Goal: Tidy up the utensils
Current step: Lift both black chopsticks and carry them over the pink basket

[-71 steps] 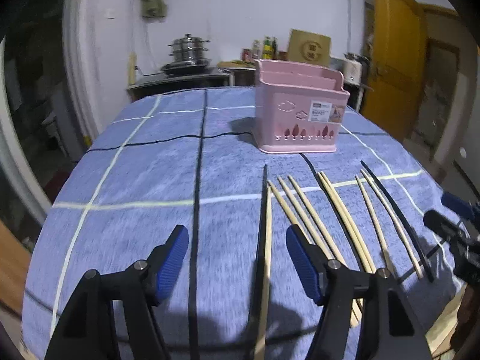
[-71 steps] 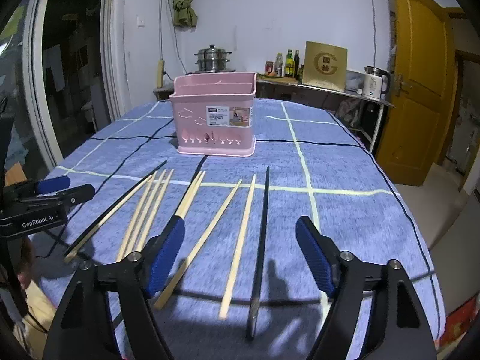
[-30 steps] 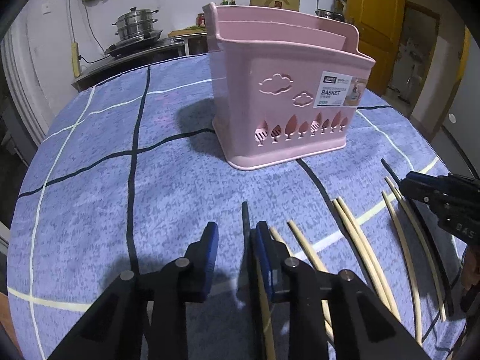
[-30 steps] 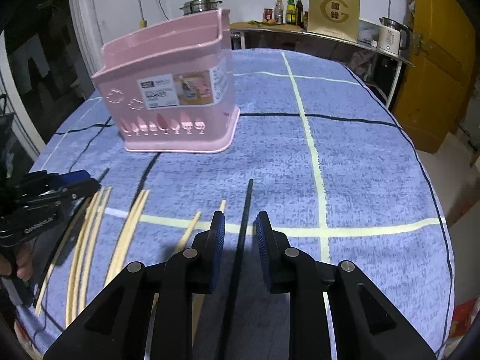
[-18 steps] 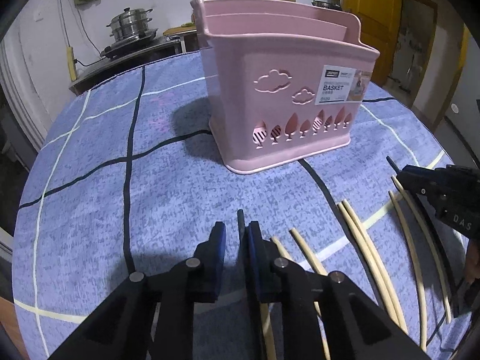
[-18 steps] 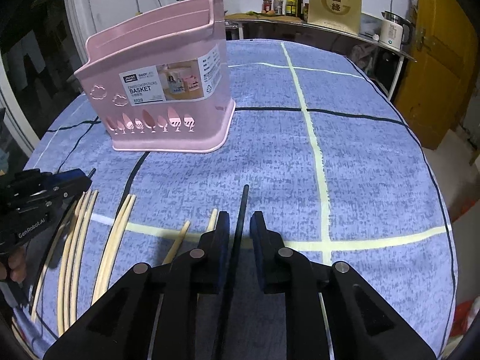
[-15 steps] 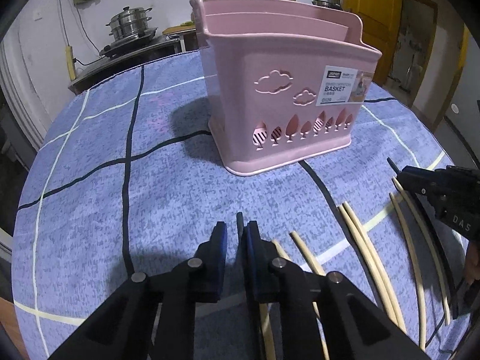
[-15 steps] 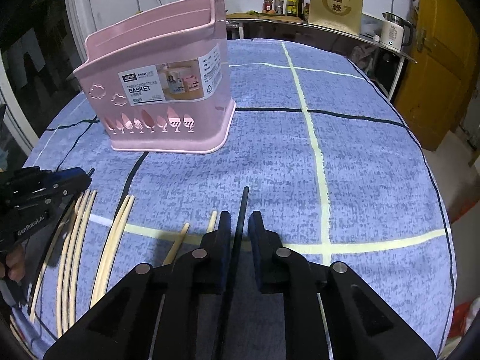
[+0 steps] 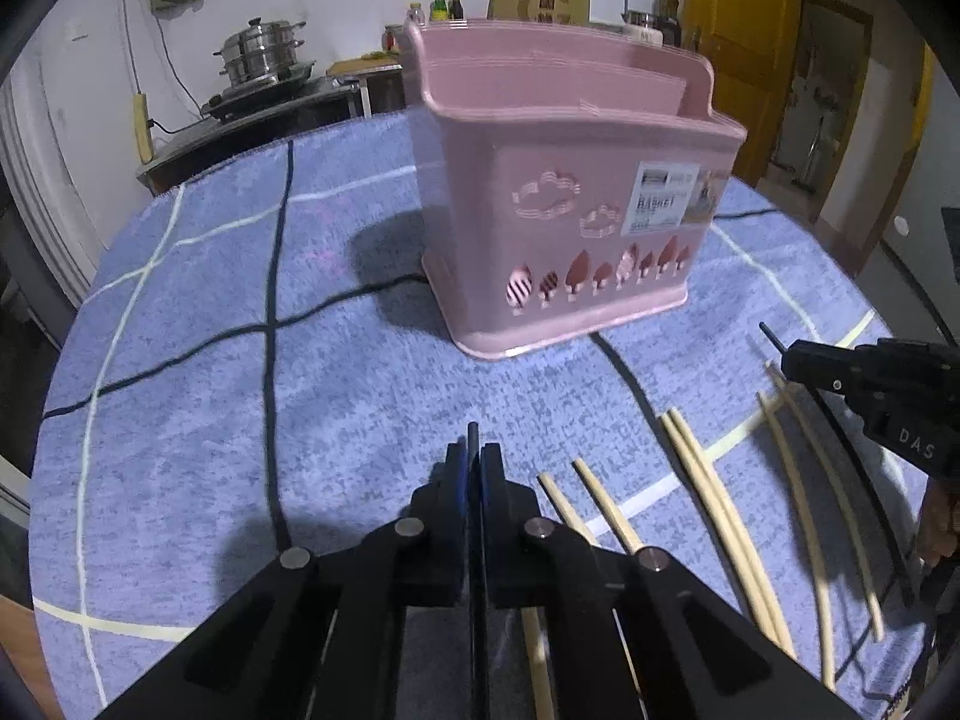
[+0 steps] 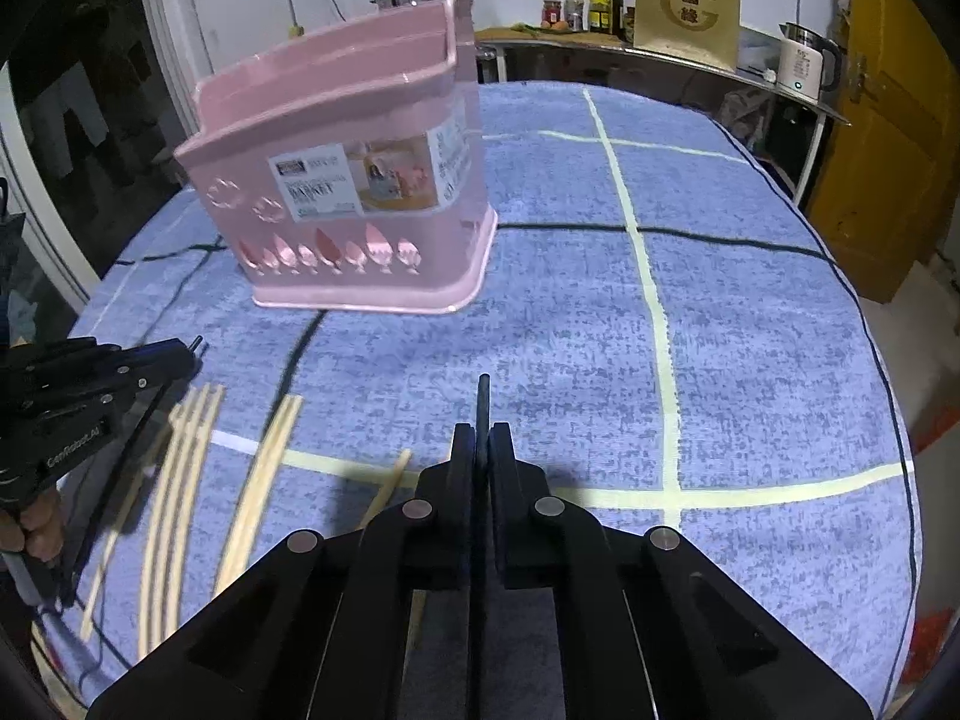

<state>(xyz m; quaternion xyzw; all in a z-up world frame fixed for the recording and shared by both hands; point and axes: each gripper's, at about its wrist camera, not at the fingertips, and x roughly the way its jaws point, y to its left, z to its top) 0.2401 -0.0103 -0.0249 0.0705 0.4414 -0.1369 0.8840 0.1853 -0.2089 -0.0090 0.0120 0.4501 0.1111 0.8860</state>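
- Left claw (image 9: 473, 468): its pads are pressed together on a black chopstick (image 9: 473, 438), whose tip pokes out just past the fingertips. The stick's long axis runs straight along the claw's own line, pointing away toward the basket.
- Right claw (image 10: 482, 450): likewise clamped on a second black chopstick (image 10: 482, 402), tip showing just beyond the pads, long axis in line with the claw.
- Just beside each claw, on the blue checked surface (image 9: 180, 420), lie the loose bamboo chopsticks (image 9: 708, 492). They lie between the two claws, all running roughly near-to-far like the held ones.
- Farther off stands the pink utensil basket (image 9: 570, 180), upright, its open top above both claws and well apart from both held tips.
- From the left claw the basket lies ahead and to the right; from the right claw it lies ahead and to the left (image 10: 348, 180). It sits roughly between the two lines of reach, and I cannot tell which hand is nearer.
- Judged from this, the coming move turns on height and tilt: each stick lies low and nearly flat, while the basket's mouth faces up, so a stick would need lifting over the rim and tipping toward upright to drop in.
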